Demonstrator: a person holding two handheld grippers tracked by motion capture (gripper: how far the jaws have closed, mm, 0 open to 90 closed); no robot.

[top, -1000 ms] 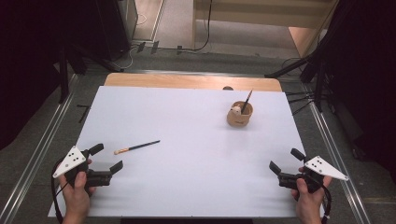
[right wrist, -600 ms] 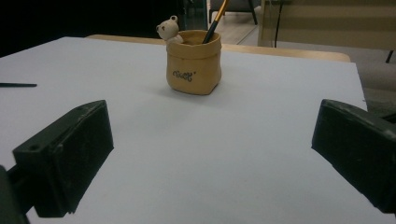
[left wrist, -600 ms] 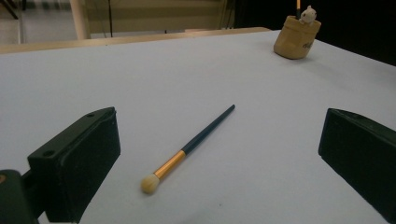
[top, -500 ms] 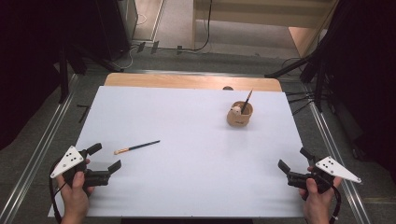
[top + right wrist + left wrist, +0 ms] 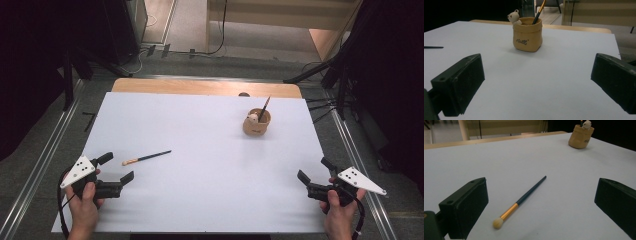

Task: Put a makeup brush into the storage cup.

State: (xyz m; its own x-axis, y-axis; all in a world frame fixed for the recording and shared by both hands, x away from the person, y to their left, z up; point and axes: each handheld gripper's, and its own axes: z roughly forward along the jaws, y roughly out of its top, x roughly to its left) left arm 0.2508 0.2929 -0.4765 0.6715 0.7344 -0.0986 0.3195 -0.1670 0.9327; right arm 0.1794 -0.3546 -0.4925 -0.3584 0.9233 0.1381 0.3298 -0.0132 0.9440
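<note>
A makeup brush (image 5: 146,158) (image 5: 521,200) with a dark handle, gold ferrule and pale tip lies flat on the white table sheet (image 5: 200,165). My left gripper (image 5: 116,167) (image 5: 539,207) stands open just short of it, nothing between its jaws. At the back right stands a tan pouch-shaped holder (image 5: 256,122) (image 5: 527,33) (image 5: 581,137) with a small bear figure on its rim and another brush (image 5: 263,109) (image 5: 538,11) leaning inside. My right gripper (image 5: 315,170) (image 5: 536,87) is open near the front right corner, facing the holder from a distance.
A wooden tabletop strip (image 5: 200,87) shows beyond the sheet's far edge. Metal rails (image 5: 45,165) run along both sides of the table. Dark stands and cables sit on the floor behind.
My right gripper has slid right and slightly back toward the table's front right corner. The left gripper has barely moved. Both brushes and the holder are where they were.
</note>
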